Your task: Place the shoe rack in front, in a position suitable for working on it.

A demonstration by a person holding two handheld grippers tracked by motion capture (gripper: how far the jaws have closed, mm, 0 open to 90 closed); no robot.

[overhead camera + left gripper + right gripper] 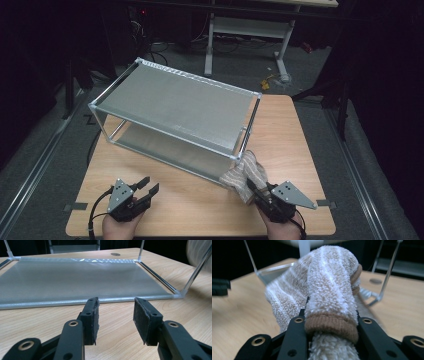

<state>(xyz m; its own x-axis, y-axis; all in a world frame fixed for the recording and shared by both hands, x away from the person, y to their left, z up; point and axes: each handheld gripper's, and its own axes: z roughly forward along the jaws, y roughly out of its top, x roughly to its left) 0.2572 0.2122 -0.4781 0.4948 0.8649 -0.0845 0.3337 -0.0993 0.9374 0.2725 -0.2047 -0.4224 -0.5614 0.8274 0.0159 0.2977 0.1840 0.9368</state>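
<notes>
From the high view, your right gripper [257, 192] sits near the desk's [300, 150] front right corner, and its fingers are clamped on a striped fluffy sock [245, 172]. The sock bunches up from the fingers toward the rack [175, 107], and its far end lies against the rack's near right corner post. The rack is a two-level metal frame with grey mesh shelves, standing slantwise across the middle of the desk. Your left gripper [147, 187] rests near the desk's front left corner, well apart from the sock, its fingers spread with nothing between them and aimed at the rack's long front side.

In the left gripper view, your two padded fingers [91, 320] stand apart over bare desk [117, 327], gripping nothing. Just beyond them runs the front rail of the rack's lower shelf [75, 281], flat on the desk.

In the right gripper view, the sock [329, 292] is pressed between your fingers [297, 332], its brown ribbed cuff [332, 326] lying right at the pinch. The white and tan body of the sock rises ahead of the fingers, above the desk [242, 312], with thin posts of the rack [387, 275] behind it.
</notes>
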